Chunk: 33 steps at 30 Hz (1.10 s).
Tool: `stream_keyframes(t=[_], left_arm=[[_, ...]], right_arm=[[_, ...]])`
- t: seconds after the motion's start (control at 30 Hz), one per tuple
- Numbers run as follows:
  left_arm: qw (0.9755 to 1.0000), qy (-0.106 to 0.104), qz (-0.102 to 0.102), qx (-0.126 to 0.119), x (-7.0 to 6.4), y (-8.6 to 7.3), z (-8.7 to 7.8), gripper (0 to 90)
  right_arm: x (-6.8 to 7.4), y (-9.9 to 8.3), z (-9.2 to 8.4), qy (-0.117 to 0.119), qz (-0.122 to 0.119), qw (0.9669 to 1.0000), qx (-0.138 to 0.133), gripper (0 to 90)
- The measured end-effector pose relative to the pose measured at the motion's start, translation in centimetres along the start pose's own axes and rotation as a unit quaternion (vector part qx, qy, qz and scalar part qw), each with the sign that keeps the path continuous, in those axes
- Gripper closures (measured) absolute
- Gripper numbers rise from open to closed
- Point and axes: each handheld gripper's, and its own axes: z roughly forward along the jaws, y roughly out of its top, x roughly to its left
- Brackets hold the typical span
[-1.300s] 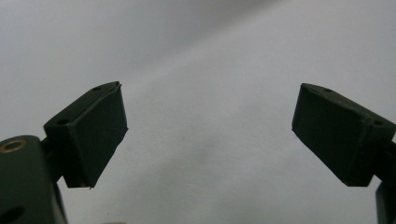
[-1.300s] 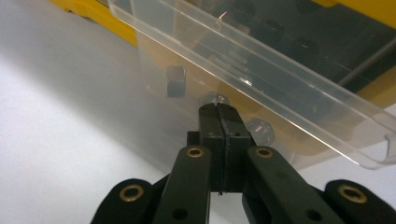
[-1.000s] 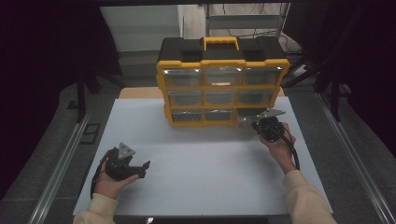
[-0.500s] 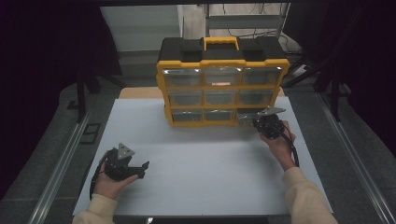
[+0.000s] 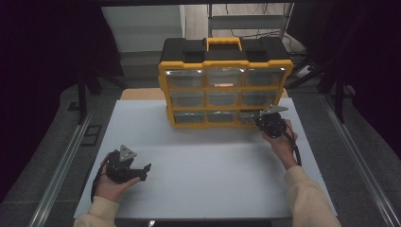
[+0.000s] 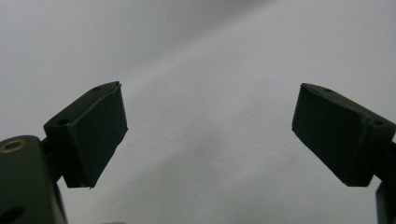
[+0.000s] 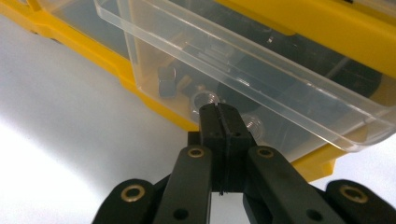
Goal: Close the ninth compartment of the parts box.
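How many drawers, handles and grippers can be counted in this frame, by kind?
Clear drawers in the yellow organizer, three rows of three, the bottom right drawer slid partly out: 9
Yellow carry handle: 1
Grippers, left gripper open, right gripper shut at the bottom right drawer: 2
Total: 12

My bench: white table top [image 5: 208,165], pale and bare near my edge, lit brightest in middle. Metal rails [image 5: 61,170] run along both sides of it. Grey floor [image 5: 373,142] beyond rails. Room around me dark, near black at left and right. Ahead, pale wall [image 5: 142,28] and metal shelf frame [image 5: 250,21] with cables.
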Motion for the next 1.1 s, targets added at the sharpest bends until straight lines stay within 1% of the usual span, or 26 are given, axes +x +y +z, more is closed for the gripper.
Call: stream_keyframes(t=[0.23, 0.57, 0.73, 1.1], left_arm=[[1.0, 0.0, 0.0, 0.001, 0.0, -0.02, 0.06, 10.8], [1.0, 0.002, -0.002, 0.003, 0.07, -0.13, 0.1, 10.8], [1.0, 0.001, -0.001, 0.003, 0.04, -0.12, 0.12, 10.8], [1.0, 0.001, -0.002, 0.001, 0.11, -0.09, 0.08, 10.8]], right_arm=[[-0.22, 0.13, 0.35, 0.0, 0.002, 1.0, 0.001, 89.8], [-0.58, 0.51, 0.69, -0.003, 0.004, 1.0, -0.005, 89.8], [-0.68, 0.59, 0.88, -0.003, 0.008, 0.9999, -0.006, 89.8], [-0.53, 0.4, 0.64, -0.001, 0.01, 1.0, -0.002, 89.8]])
